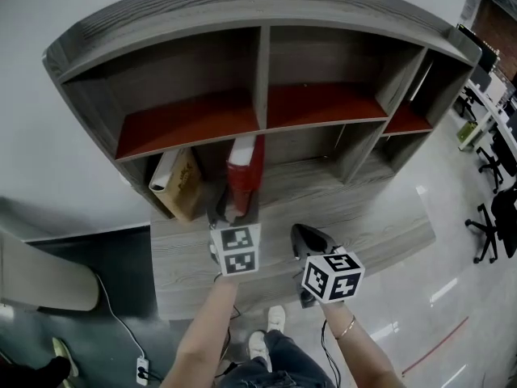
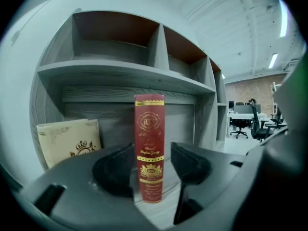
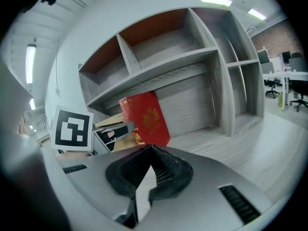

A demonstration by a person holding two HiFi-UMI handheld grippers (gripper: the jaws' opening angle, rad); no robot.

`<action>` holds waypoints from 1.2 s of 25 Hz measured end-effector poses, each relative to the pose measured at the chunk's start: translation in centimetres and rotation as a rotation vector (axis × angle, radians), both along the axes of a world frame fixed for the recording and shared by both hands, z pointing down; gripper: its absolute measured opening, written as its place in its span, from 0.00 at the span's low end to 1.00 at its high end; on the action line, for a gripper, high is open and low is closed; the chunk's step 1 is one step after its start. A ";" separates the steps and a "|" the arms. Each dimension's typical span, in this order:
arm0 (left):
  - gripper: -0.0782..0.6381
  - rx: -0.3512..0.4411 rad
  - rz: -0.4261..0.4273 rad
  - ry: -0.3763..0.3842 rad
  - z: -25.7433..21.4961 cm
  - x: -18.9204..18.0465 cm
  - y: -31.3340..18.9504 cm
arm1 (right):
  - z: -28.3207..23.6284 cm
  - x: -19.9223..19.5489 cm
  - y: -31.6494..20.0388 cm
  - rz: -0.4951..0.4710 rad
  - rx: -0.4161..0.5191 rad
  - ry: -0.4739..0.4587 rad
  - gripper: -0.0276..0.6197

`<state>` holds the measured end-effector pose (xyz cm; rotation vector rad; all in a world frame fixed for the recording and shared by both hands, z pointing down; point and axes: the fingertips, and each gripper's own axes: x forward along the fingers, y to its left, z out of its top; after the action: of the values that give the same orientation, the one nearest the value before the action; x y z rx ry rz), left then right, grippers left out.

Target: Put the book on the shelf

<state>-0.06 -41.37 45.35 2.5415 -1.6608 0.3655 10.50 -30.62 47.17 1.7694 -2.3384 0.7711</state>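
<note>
Two grippers hovered before the grey shelf (image 1: 347, 217) in the head view, the left gripper (image 1: 232, 215) facing the red book (image 1: 245, 168), which stood upright on the bottom board beside a cream book (image 1: 184, 186). Left gripper view — fingers (image 2: 113, 170) apart, spine between them, unpressed. Right gripper view — right gripper (image 3: 150, 163) empty, fingers together.

The person is wearing blue jeans (image 1: 283, 364), white shoes (image 1: 275, 318) and, it seems, a thin gold bracelet (image 1: 347, 328). The left gripper (image 2: 153, 165) and right gripper (image 3: 152, 154) are carrying black-and-white marker cubes (image 1: 237, 250).
</note>
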 end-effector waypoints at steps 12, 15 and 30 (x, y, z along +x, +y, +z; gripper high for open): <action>0.24 -0.040 0.026 0.034 0.0 -2.6 4.7 | -2.0 -2.8 2.4 -0.046 0.066 0.000 0.06; 0.18 -0.042 0.054 0.062 -0.4 -2.8 6.1 | -2.5 -3.5 3.1 -0.055 0.080 -0.001 0.06; 0.13 -0.086 0.173 0.123 -2.1 -4.7 12.8 | -3.4 -5.7 8.2 -0.068 0.110 -0.004 0.06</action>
<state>-4.74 -28.53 43.26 2.5939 -1.3587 0.2793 4.80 -22.43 43.81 1.7197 -2.4743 0.6492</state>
